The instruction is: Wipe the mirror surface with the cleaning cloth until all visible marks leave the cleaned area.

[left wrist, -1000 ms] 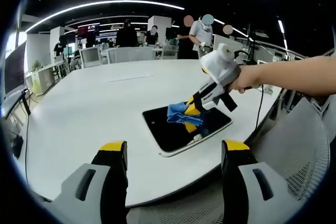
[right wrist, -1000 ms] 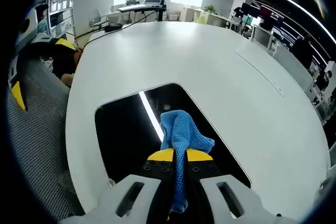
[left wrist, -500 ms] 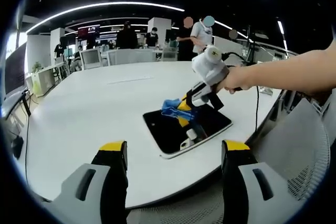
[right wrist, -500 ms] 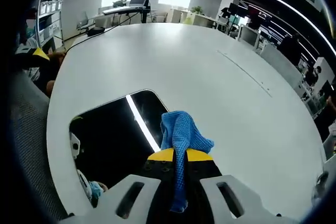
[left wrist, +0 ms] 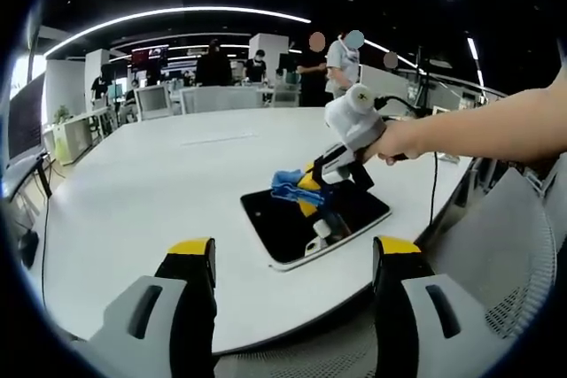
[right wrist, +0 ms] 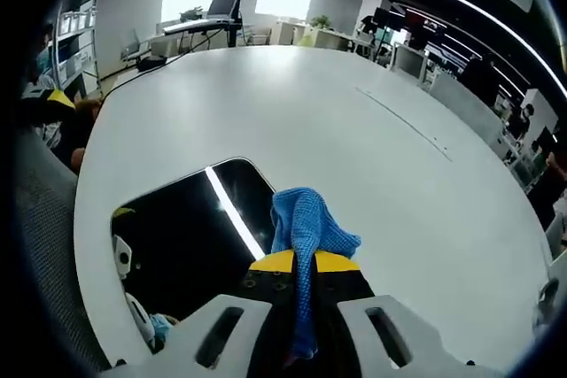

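As one cloth (right wrist: 306, 227) meets one mirror (left wrist: 314, 219) | right tongs (right wrist: 304, 263) clamp it | left tongs (left wrist: 292, 258) apart

- My right gripper (left wrist: 312, 185) has carried the cloth (left wrist: 288, 184) from the mirror's (left wrist: 292, 227) middle to its far edge.
- In my right gripper view, more mirror (right wrist: 177, 236) now lies behind the cloth (right wrist: 306, 227).

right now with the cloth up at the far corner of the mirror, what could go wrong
The right tongs pinch the blue cloth as a bunched wad, so only a narrow strip probably meets the glass and marks could be missed. The cloth sits at the corner of the mirror, so a stroke could run off onto the white table. The mirror lies loose near the table's edge, and the left tongs are apart from it, so pushing might slide it.
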The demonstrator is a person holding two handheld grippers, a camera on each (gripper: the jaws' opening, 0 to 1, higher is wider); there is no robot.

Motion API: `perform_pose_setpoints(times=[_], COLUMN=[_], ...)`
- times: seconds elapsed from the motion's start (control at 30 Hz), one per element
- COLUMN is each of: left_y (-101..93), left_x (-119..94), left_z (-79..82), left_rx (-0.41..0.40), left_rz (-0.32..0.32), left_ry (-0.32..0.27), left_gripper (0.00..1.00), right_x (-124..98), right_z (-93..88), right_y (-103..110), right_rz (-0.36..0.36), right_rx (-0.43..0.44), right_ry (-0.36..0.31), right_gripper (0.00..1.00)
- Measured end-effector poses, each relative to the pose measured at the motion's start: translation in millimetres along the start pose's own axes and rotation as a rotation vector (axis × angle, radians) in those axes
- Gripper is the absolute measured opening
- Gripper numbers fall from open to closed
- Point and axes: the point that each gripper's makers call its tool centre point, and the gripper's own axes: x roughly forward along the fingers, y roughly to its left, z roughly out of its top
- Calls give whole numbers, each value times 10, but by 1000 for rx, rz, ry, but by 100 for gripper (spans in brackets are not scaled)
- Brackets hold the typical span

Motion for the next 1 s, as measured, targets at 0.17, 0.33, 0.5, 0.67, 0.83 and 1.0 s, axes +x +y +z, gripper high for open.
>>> perform_pose_setpoints(times=[0.17, 0.33, 0.5, 0.67, 0.83, 1.0], left_y=[6, 7, 1, -3, -5, -5], left_x=[7, 15, 19, 20, 18, 15], left_z=[-10, -27, -47, -51, -55, -56], left_rx=[-1, -2, -2, -3, -3, -3], left_rz=[2, 2, -1, -1, 0, 2], left_ry=[6, 18, 31, 34, 36, 36], left_gripper=[70, 70, 70, 70, 70, 70], right_x=[-1, -6, -73, -149, -161, -164], right_z=[-1, -14, -119, -230, -228, -229], right_y=[-7, -14, -114, -197, -184, -179], right_rz=[31, 40, 30, 16, 9, 9], right_rx=[-20, -28, -7, 14, 17, -1], right_ry=[7, 11, 16, 20, 21, 34], right_gripper=[0, 0, 0, 0, 0, 0])
